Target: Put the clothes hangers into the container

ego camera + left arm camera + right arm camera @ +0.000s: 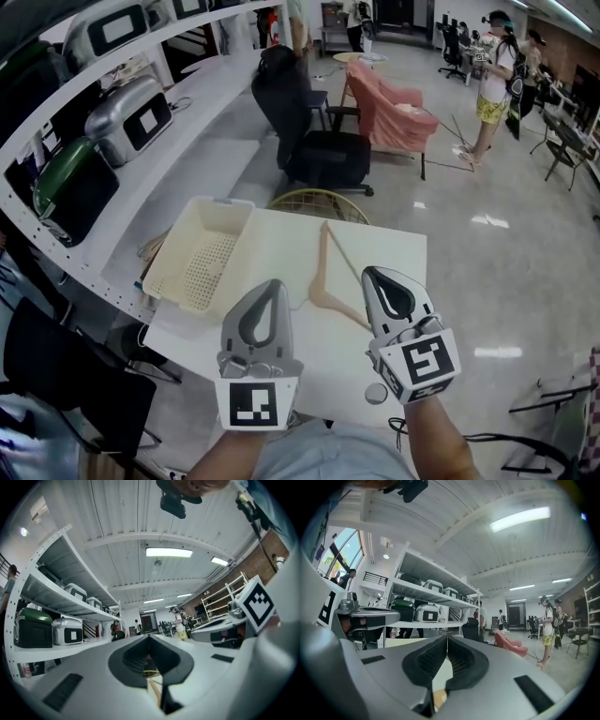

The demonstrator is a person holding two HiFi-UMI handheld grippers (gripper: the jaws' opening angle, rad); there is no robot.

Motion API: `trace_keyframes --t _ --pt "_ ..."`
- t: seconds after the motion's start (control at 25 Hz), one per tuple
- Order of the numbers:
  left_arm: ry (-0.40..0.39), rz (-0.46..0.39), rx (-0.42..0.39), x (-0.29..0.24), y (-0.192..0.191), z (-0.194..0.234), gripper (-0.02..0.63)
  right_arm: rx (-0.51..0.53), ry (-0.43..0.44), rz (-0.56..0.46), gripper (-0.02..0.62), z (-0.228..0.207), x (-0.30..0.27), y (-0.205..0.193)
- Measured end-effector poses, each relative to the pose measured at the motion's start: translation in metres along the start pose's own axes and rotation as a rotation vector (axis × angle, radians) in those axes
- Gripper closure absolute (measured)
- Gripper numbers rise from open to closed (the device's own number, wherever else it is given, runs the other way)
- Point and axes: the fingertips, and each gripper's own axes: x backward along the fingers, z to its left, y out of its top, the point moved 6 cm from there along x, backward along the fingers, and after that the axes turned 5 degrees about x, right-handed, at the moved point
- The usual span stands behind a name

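Since nothing's grabbed yet, my left tongs point(273, 285) and right tongs point(371, 273) hover shut, empty; hanger point(329, 283) lies ahead between them, basket point(223, 210) beyond left.

From the head we look forward and steeply down onto the counter point(394, 258), with the left gripper point(270, 286) and right gripper point(372, 274) close beneath us and the room stretching away beyond. Each gripper view sits right behind its own fingers point(93, 677) point(497, 677), facing level along them across the room and up to the ceiling. All three views share the shelf rack point(141, 173) and the distant person in yellow shorts point(492, 80), and each gripper view catches the other gripper at its edge.
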Motion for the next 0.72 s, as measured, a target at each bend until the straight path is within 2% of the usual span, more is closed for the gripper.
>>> trace_keyframes --t 0.2,0.48,0.72 --pt "0.004 0.027 0.016 -0.016 -0.013 0.010 0.594 -0.003 0.011 0.030 0.583 -0.005 -0.021 -0.013" --pt "-0.011 0.095 0.044 -0.045 -0.042 0.024 0.594 -0.044 0.046 0.185 0.583 -0.010 -0.052 -0.059" --pt "-0.033 0.174 0.092 -0.066 -0.067 0.031 0.595 -0.073 0.060 0.278 0.583 -0.010 -0.070 -0.095"
